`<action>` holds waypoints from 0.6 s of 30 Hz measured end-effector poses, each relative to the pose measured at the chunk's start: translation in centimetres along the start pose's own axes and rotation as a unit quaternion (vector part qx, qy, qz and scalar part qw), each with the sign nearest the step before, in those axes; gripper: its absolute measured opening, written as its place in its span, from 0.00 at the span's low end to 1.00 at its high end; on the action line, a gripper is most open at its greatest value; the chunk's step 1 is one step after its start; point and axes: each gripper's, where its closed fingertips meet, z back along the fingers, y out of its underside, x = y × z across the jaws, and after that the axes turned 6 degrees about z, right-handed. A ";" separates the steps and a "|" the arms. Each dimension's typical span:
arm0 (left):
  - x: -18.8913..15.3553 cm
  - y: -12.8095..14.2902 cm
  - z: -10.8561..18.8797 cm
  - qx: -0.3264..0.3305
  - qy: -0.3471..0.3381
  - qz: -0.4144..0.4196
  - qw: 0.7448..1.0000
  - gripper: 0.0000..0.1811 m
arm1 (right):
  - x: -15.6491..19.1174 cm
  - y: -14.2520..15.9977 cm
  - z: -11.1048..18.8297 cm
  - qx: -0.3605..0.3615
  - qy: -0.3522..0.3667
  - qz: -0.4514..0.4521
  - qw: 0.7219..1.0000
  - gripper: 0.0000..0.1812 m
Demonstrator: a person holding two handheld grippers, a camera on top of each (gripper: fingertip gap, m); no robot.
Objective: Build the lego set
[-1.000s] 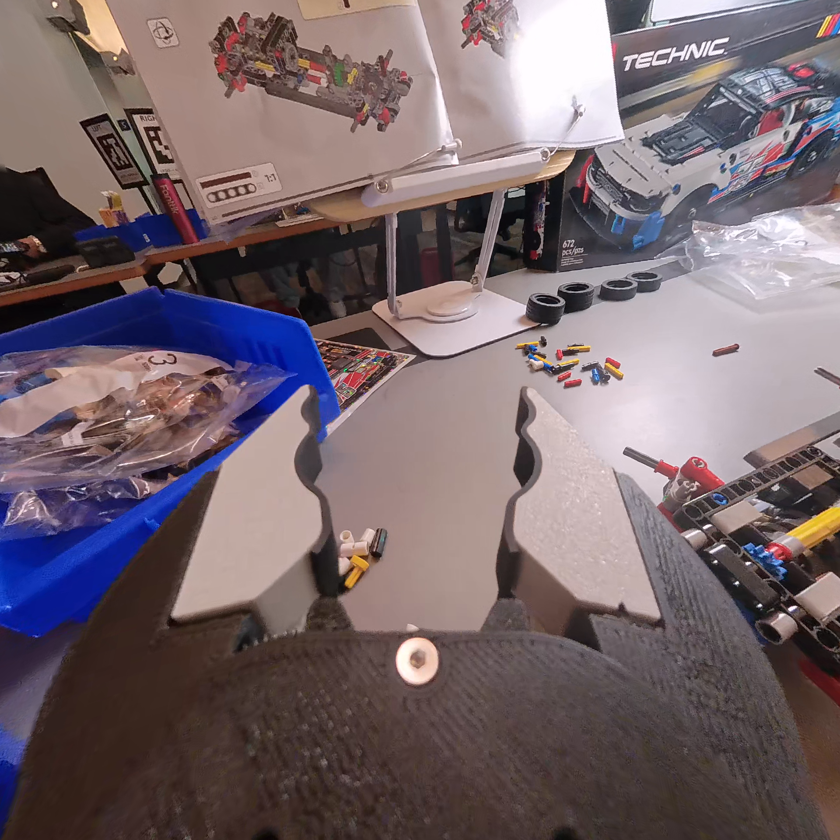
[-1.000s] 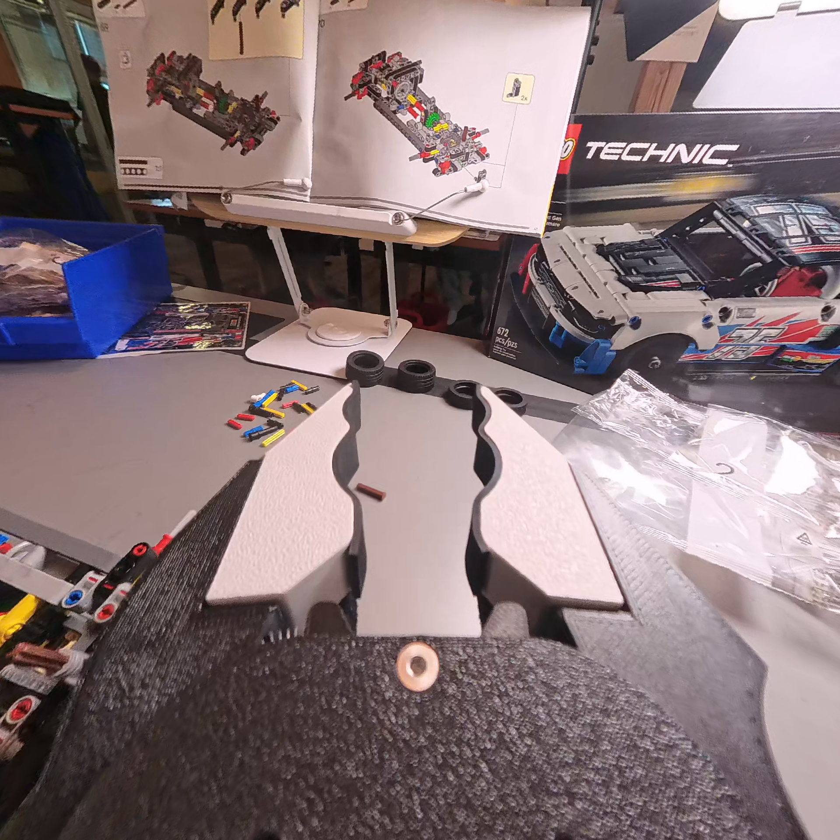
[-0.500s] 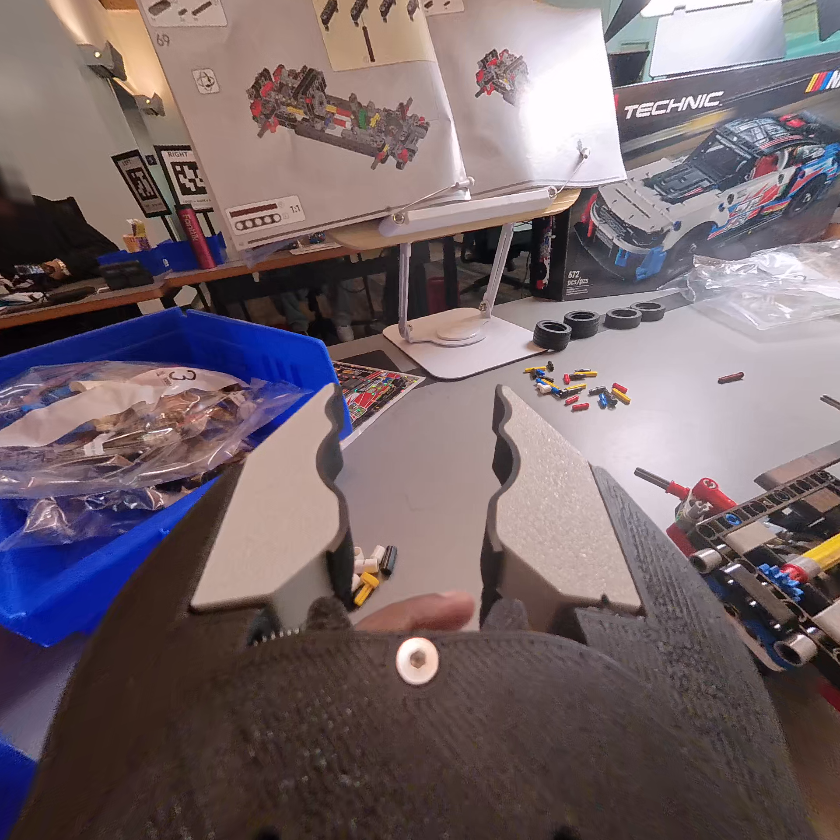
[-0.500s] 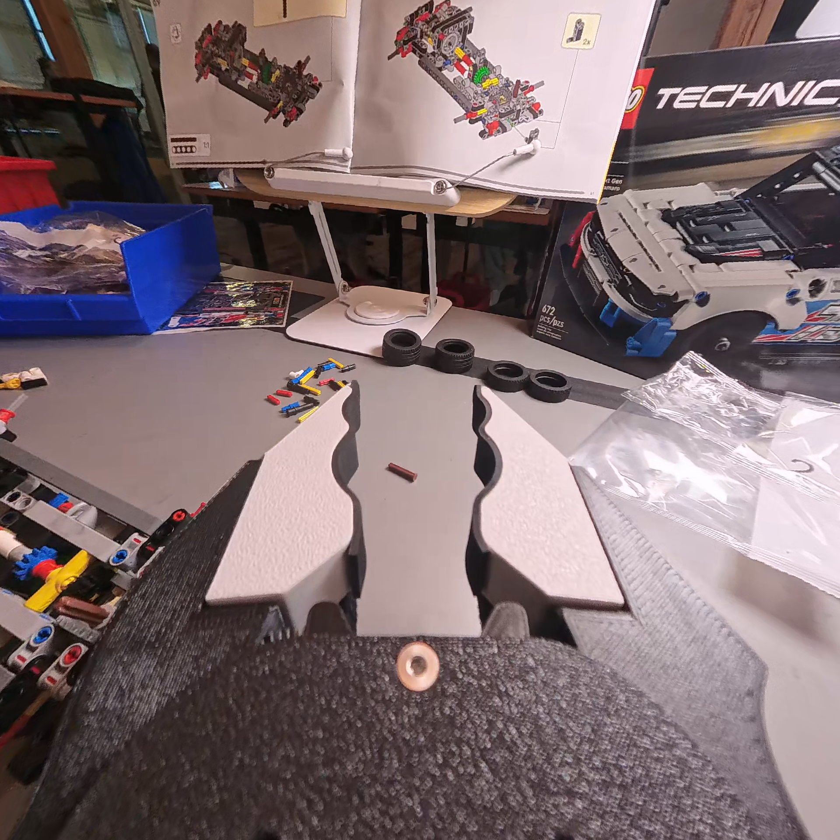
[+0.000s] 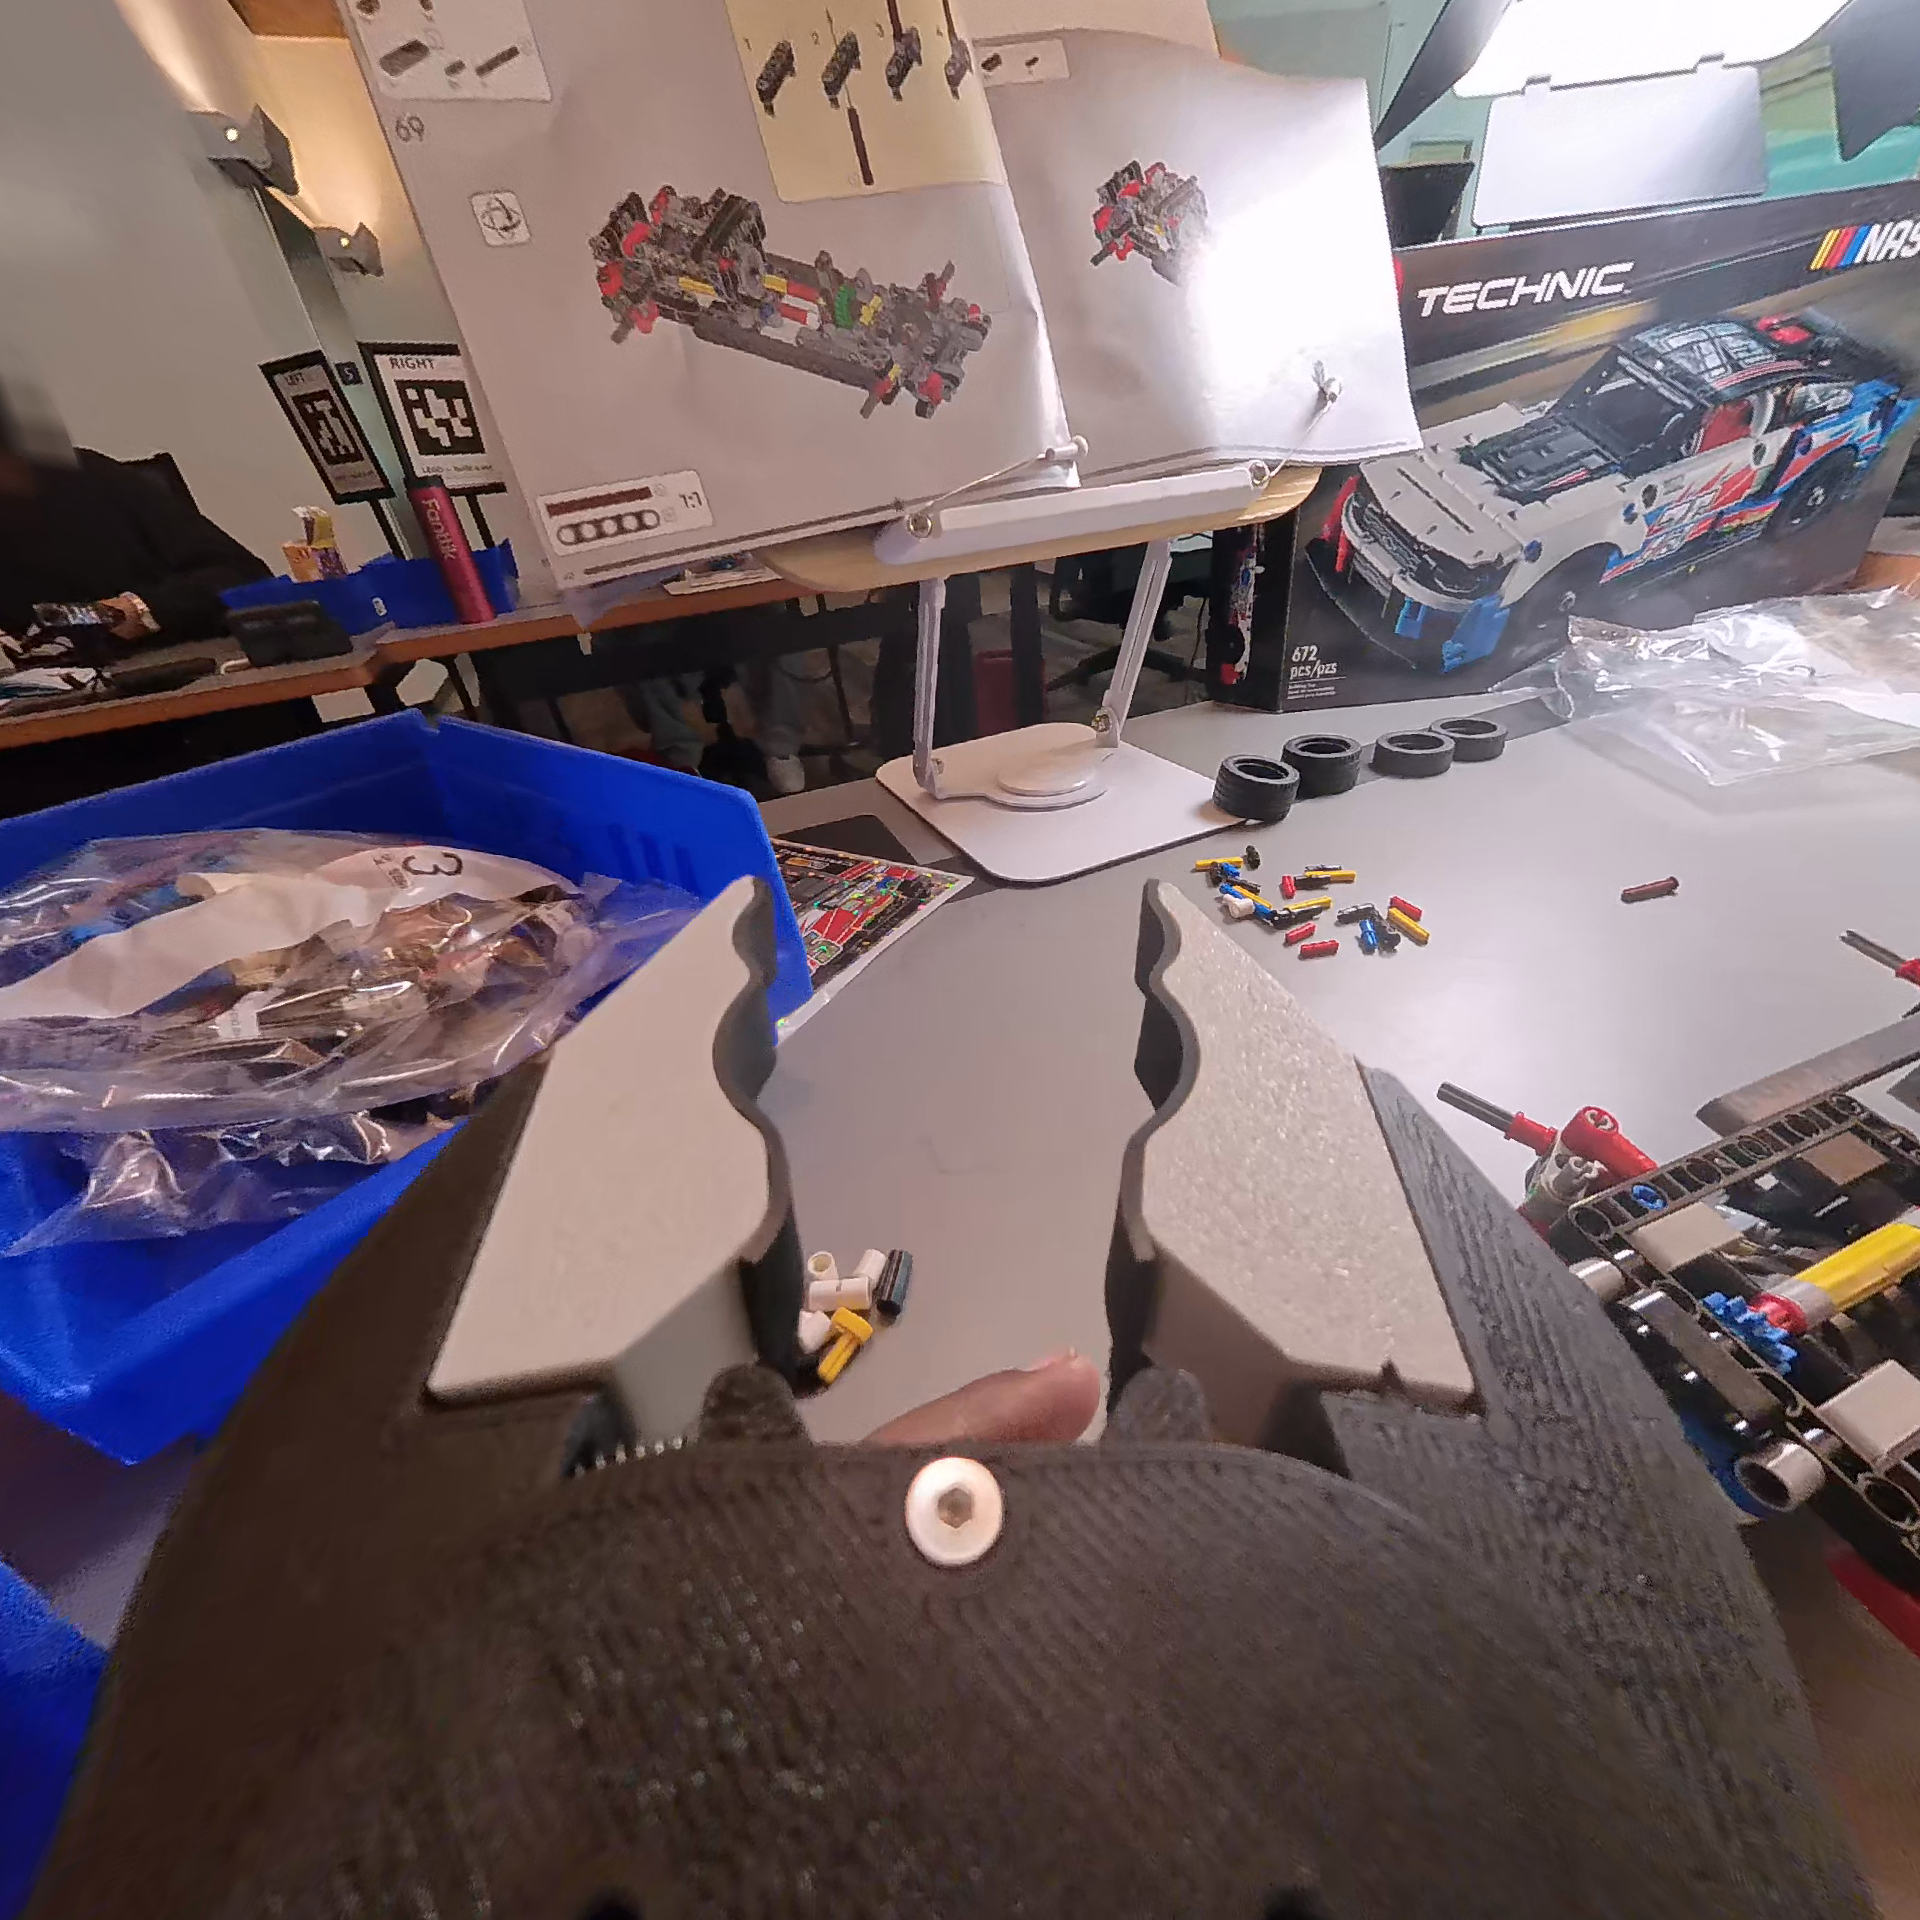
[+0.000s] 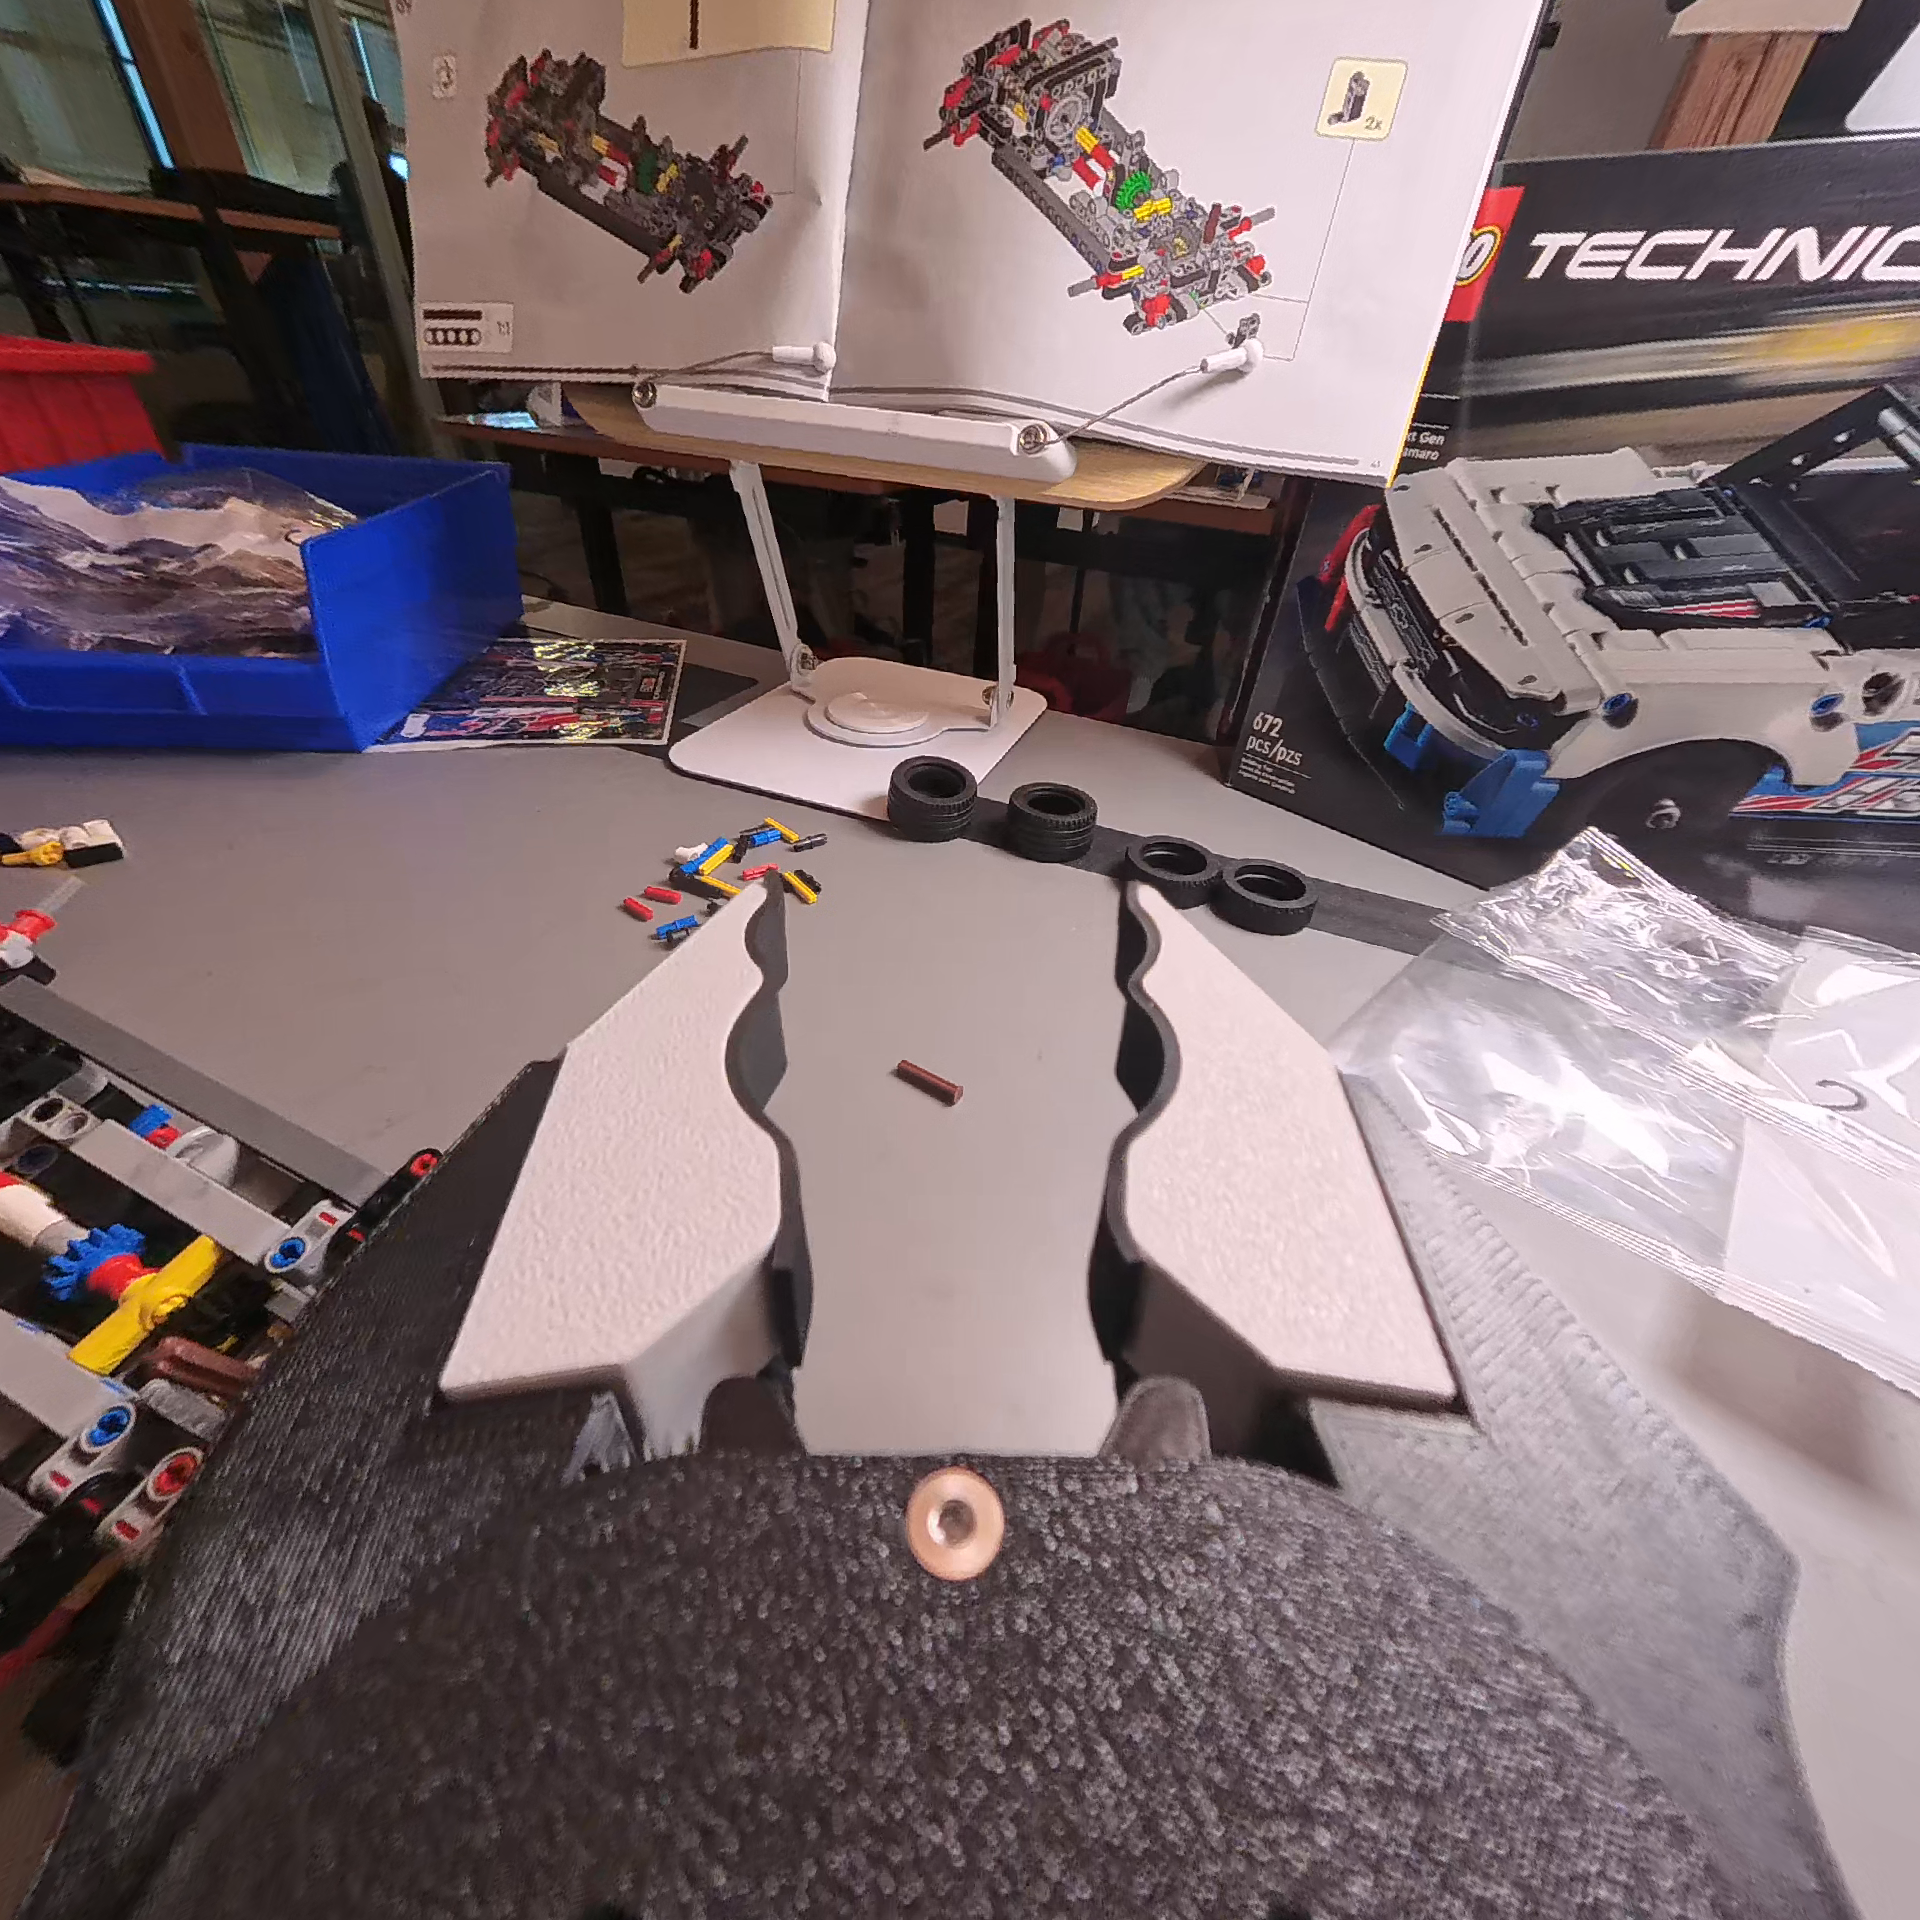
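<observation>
One half-built Lego chassis [image 6: 125, 1278] lay on the grey bench [image 6: 312, 935], to the left of the right gripper [image 6: 945, 904] and to the right of the left gripper [image 5: 951, 904]. Both grippers hung above the bench with fingers apart and nothing between them. A small brown pin [image 6: 928, 1082] lay on the bench in the gap of the right gripper (untouched). White, yellow and black pieces [image 5: 852, 1288] lay beside the left gripper's left finger. Farther out sat a scatter of coloured pins [image 6: 727, 873], four black tyres [image 6: 1049, 821], an empty clear bag [image 6: 1662, 1091], a blue bin [image 5: 520, 790] of bagged parts, the instruction booklet [image 6: 935, 208] on its white stand [image 6: 862, 727], and the set's box [image 6: 1662, 520].
</observation>
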 end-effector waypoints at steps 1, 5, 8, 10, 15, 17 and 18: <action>0.1 0.0 0.0 0.000 -0.003 -0.001 1.000 0.38 | -0.1 0.0 0.0 -0.002 0.002 0.000 1.000 0.34; 0.2 0.2 -0.1 0.007 -0.002 0.000 1.000 0.38 | 0.2 0.4 -0.2 0.007 -0.007 -0.004 1.000 0.34; 0.0 0.5 -0.2 0.015 0.001 -0.001 1.000 0.38 | 0.6 0.5 -0.2 0.010 -0.012 -0.002 1.000 0.33; 0.2 0.9 -0.4 0.028 -0.006 -0.004 1.000 0.35 | 0.8 0.5 -0.2 0.010 -0.015 -0.002 1.000 0.32; 0.8 2.5 -1.3 0.073 -0.038 -0.015 0.997 0.25 | 1.8 -0.5 0.1 -0.003 -0.025 0.005 1.000 0.22; 0.8 3.0 -1.9 0.088 -0.050 -0.027 0.994 0.18 | 2.4 -1.4 0.3 -0.014 -0.026 0.016 0.999 0.15; 0.7 3.1 -2.3 0.092 -0.056 -0.035 0.994 0.15 | 2.8 -2.0 0.4 -0.020 -0.029 0.022 0.999 0.12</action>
